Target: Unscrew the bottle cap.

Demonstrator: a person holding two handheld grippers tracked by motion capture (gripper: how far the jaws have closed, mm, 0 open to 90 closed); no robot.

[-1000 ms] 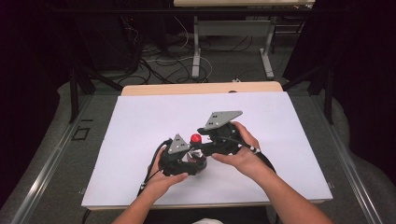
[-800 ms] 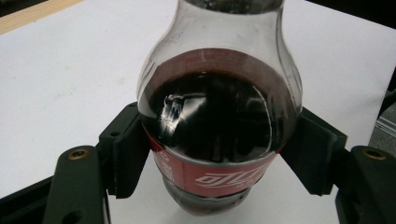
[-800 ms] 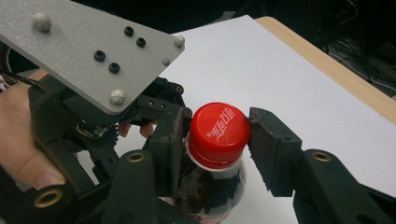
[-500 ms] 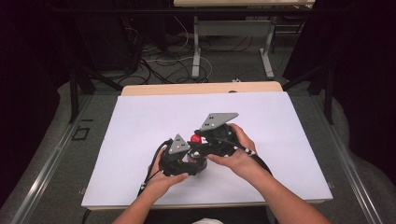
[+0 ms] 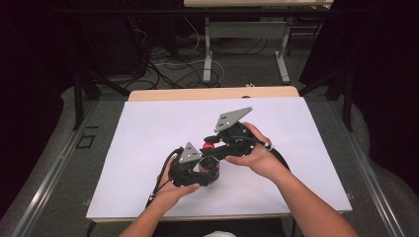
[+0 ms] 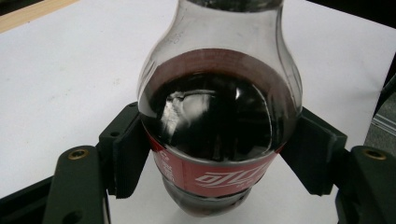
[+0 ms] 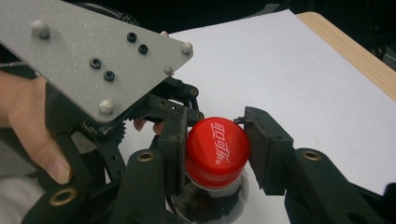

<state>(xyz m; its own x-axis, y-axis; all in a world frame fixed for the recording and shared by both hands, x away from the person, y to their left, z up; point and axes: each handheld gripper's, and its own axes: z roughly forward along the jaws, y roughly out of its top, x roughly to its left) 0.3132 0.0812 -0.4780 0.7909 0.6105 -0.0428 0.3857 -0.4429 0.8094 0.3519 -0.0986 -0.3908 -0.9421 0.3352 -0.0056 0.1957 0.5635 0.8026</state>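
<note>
White sheeting covers the counter (image 5: 148,128), which spreads across the middle of the high view, with a strip of pale wood showing along its far edge. Both of the person's forearms come up from the bottom of that frame and meet a little below centre.

The right hand (image 5: 257,155) holds the right gripper (image 5: 211,146), whose grey plate tilts up toward the centre of the frame. The left hand (image 5: 173,190), lower and to the left, holds the left gripper (image 5: 207,170), just beside the other.

Between the two stands a cola bottle (image 6: 219,112), upright on the white sheet just below the centre of the high view. In the left gripper view it takes up the middle of the frame: clear shoulders above, dark drink below, a red label band round the lower body. The left jaws are clamped on it at label height, one pad pressed to each side.

The red cap (image 7: 217,150) sits at lower centre of the right gripper view, white lettering on top. The right jaws have just been closing and now grip this cap from both sides.
</note>
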